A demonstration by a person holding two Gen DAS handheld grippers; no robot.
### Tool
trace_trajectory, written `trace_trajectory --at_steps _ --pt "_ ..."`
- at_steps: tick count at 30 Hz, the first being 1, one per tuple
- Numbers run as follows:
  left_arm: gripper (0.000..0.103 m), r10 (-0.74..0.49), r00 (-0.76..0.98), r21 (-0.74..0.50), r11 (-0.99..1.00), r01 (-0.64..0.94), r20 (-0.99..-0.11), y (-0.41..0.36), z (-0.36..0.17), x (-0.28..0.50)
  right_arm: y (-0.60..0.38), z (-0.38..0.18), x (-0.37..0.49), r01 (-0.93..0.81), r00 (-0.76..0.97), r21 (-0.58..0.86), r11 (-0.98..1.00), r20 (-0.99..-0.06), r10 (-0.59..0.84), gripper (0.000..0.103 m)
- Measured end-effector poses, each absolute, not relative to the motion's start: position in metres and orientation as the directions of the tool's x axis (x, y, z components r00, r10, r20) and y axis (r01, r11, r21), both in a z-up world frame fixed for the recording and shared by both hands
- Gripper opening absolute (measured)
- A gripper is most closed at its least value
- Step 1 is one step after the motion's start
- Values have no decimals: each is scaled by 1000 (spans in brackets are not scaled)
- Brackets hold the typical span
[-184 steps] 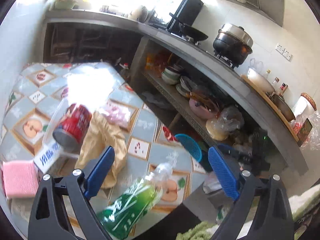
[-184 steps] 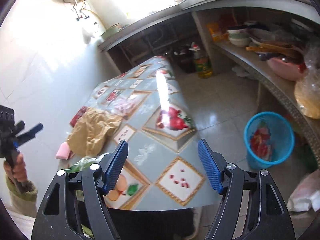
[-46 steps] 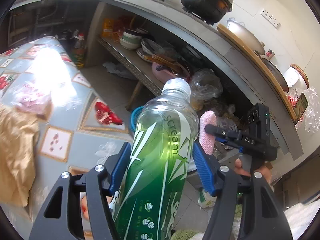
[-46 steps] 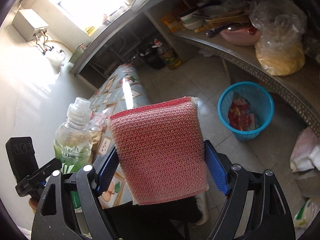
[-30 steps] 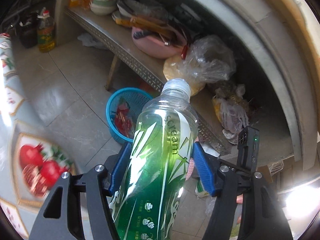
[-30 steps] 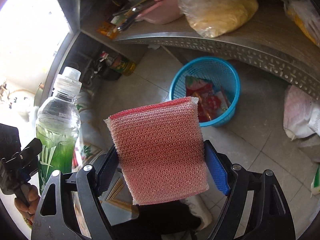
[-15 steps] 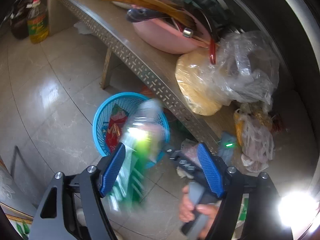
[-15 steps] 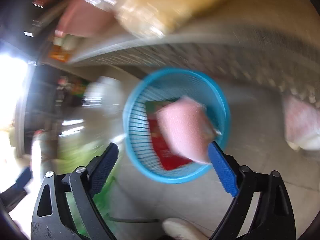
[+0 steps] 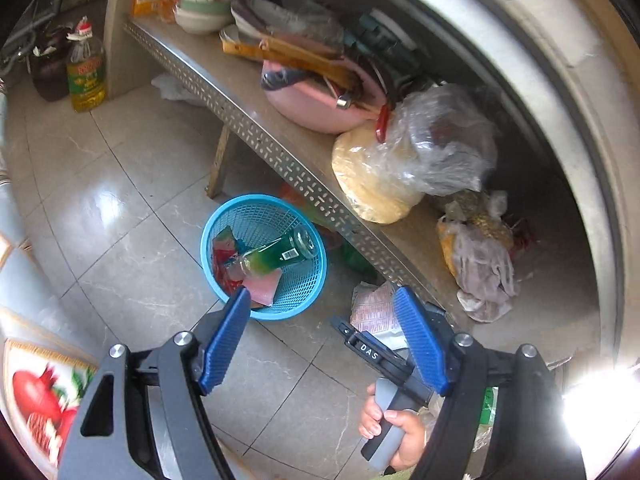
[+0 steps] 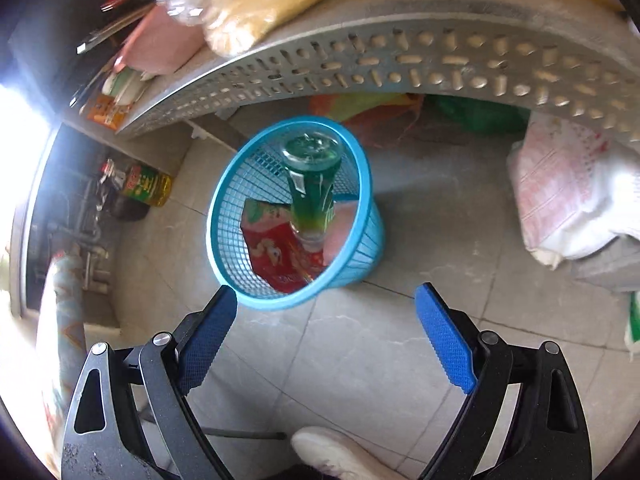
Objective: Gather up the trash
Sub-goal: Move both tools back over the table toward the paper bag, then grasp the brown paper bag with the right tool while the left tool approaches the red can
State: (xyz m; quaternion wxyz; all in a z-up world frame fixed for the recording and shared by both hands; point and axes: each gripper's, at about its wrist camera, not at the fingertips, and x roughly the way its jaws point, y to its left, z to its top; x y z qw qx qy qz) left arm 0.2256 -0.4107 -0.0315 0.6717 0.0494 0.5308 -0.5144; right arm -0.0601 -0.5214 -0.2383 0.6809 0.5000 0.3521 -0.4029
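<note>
Fingers of both the left gripper and the right gripper stand spread wide and empty, poised above the blue basket on the floor. Inside it the green bottle leans neck-down against the wall, base near the rim, with the pink sponge and red wrappers beneath. The basket sits close under the perforated shelf edge, limiting room behind; tiled floor in front is open for withdrawal. Judged: this load is deposited.
</note>
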Motion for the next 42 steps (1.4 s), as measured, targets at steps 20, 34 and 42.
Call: trace_trajectory --at_steps 20,34,42 --pt "93 -680 289 -371 650 664 -674 -163 31 161 -382 -29 -15 666 592 156 730 -706 -389 91" --pt "97 -540 570 -401 842 361 -619 46 7 121 -242 -17 115 165 614 280 946 -780 124 95" --pt "97 -543 619 -428 837 341 -568 95 1 134 -187 -15 147 10 586 378 926 -752 301 95"
